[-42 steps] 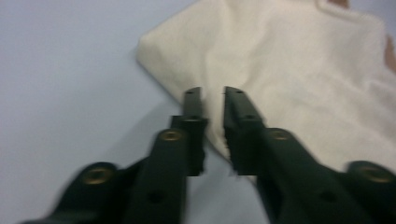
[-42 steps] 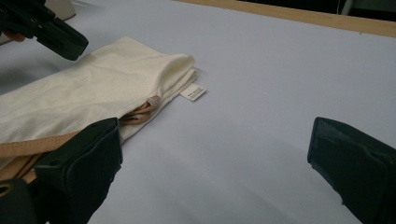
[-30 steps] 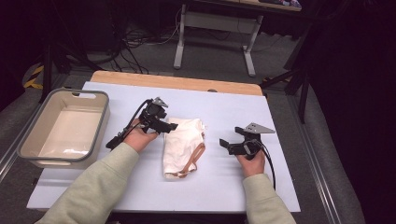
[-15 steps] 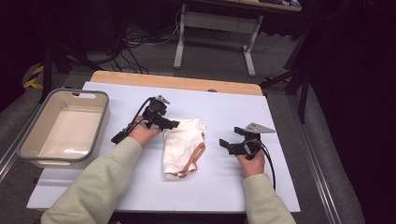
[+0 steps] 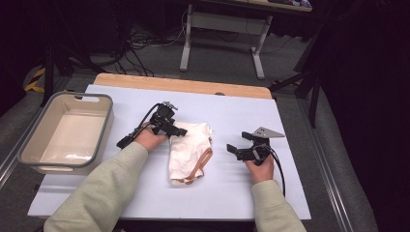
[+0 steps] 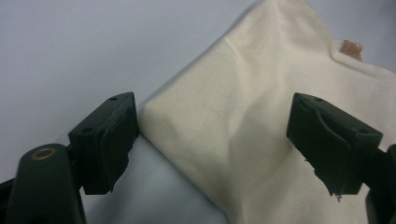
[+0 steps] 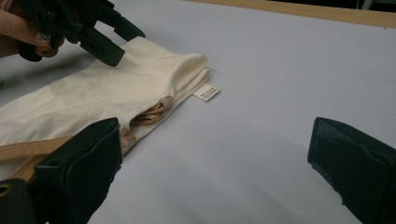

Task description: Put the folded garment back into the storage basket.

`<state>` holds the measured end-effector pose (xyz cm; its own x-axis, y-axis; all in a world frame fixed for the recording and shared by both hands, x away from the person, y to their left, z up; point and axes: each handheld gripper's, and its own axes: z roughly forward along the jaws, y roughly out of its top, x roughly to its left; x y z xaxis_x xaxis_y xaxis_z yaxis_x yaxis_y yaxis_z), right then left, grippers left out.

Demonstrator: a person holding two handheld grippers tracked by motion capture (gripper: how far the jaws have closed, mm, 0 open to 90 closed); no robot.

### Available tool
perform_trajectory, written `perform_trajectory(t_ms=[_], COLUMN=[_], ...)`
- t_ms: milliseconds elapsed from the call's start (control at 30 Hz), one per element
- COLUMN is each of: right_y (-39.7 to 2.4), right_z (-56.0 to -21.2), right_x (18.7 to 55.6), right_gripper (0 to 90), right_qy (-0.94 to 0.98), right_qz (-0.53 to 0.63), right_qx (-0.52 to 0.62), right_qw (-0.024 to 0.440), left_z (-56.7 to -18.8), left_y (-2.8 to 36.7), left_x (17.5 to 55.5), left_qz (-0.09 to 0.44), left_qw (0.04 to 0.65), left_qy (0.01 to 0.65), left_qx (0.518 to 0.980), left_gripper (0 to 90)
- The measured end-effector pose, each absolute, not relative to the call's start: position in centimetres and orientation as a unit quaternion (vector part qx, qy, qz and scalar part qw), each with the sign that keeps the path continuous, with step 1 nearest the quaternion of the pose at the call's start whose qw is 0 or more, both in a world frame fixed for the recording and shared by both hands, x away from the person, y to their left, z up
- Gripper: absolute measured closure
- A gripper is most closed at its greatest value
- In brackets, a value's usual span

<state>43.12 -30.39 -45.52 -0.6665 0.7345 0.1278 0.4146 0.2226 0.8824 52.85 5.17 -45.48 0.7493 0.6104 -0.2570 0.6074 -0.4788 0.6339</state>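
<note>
Since the earlier frame, left tongs (image 5: 180, 131) have sunk slightly toward the far-left corner of the cream cloth bag (image 5: 189, 151), their jaws just widening; they now stand spread, one on each side of that corner, pads not pressing. Bag lies folded at the middle of the pale blue surface (image 5: 241, 108), tan straps (image 5: 199, 166) at its near-right edge. Right tongs (image 5: 236, 151) rest unmoved to the right, spread, apart from the bag. Grey bin (image 5: 104, 126) sits far left.

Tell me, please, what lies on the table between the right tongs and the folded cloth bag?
Nothing: between the right tongs and the cloth bag lies only bare table, as the high view shows.
</note>
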Motion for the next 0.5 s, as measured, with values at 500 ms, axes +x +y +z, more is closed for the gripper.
perform_trajectory(t_ms=[500], right_y=[-30.4], right_z=[-45.6], right_x=[43.1], right_gripper=[3.8], right_qy=[0.766], right_qz=[0.499], right_qx=[0.374], right_qw=[0.156], left_z=[-45.1], left_y=[3.2], left_x=[51.5], left_qz=[0.009], left_qw=[0.333], left_qy=[0.35], left_qx=[0.875], left_gripper=[12.6])
